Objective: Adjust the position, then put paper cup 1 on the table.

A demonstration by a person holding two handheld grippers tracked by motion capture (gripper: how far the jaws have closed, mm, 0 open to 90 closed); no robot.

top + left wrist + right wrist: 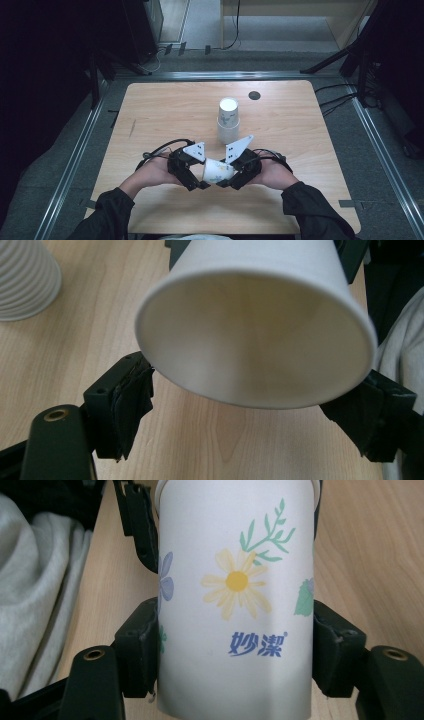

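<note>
A white paper cup (218,171) printed with flowers is held on its side just above the wooden table (165,110), near its front edge. My right gripper (223,183) is shut on the cup's body; in the right gripper view its black pads (142,645) press both sides of the cup (235,605). The cup's open mouth (255,335) faces my left gripper (201,184). My left gripper (252,405) is open, its jaws standing just outside the round, undented rim.
A stack of upturned paper cups (228,122) stands at the table's middle, behind the grippers, with its ribbed side (25,280) at the top left of the left gripper view. A small black disc (254,95) lies near the far edge. Sleeves enter from the bottom.
</note>
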